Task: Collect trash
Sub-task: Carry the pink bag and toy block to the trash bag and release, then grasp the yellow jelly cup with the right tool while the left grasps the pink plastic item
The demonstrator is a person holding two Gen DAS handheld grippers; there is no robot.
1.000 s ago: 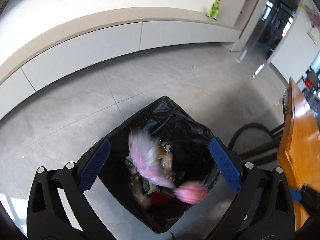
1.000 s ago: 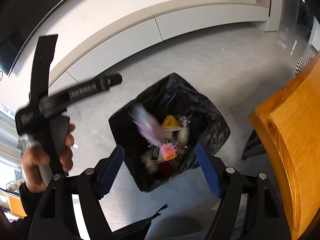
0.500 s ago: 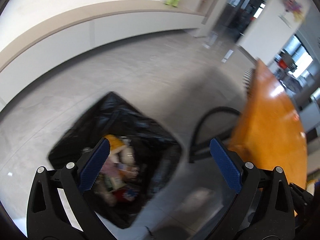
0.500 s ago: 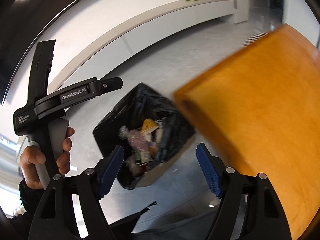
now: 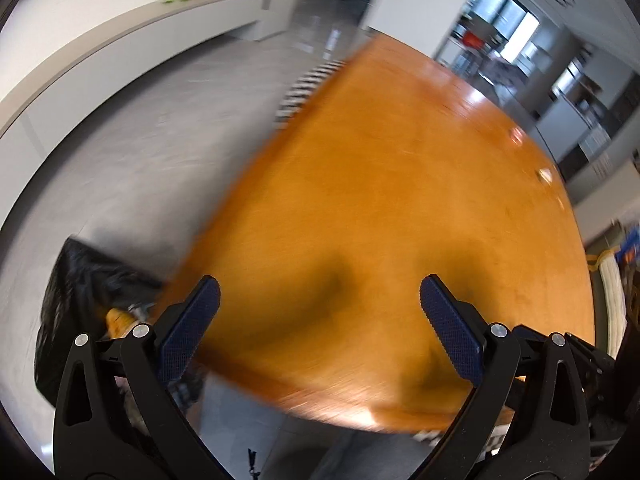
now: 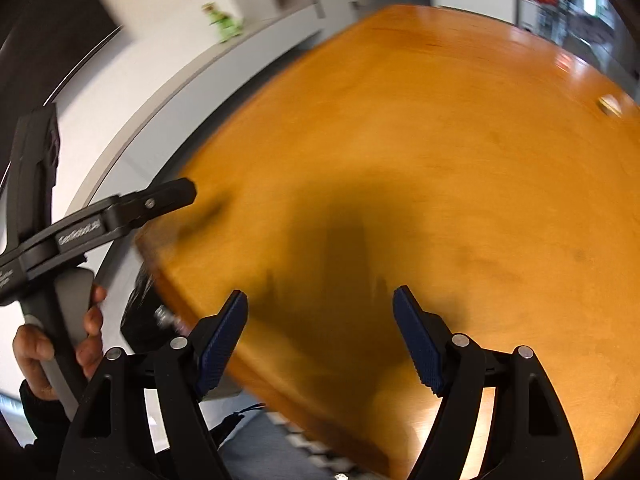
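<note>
My left gripper [image 5: 320,304] is open and empty above the near corner of the orange wooden table [image 5: 400,200]. The black trash bag [image 5: 76,276] with wrappers inside sits on the floor at the lower left, partly hidden by the table edge and my left finger. My right gripper [image 6: 320,316] is open and empty over the same table [image 6: 440,160]. A sliver of the bag [image 6: 140,312] shows left of the table edge. The left gripper's body [image 6: 104,220], held in a hand, shows at the left of the right wrist view. Both views are motion-blurred.
A small light object [image 6: 610,105] lies far out on the table; it also shows in the left wrist view [image 5: 545,175]. A green toy [image 6: 224,20] stands on the long white wall cabinet. Grey tiled floor [image 5: 140,152] lies left of the table.
Both grippers swung right from above the trash bag to over the wooden table. The pink trash that was falling a second ago now lies out of sight in the bag. Both stay open.
</note>
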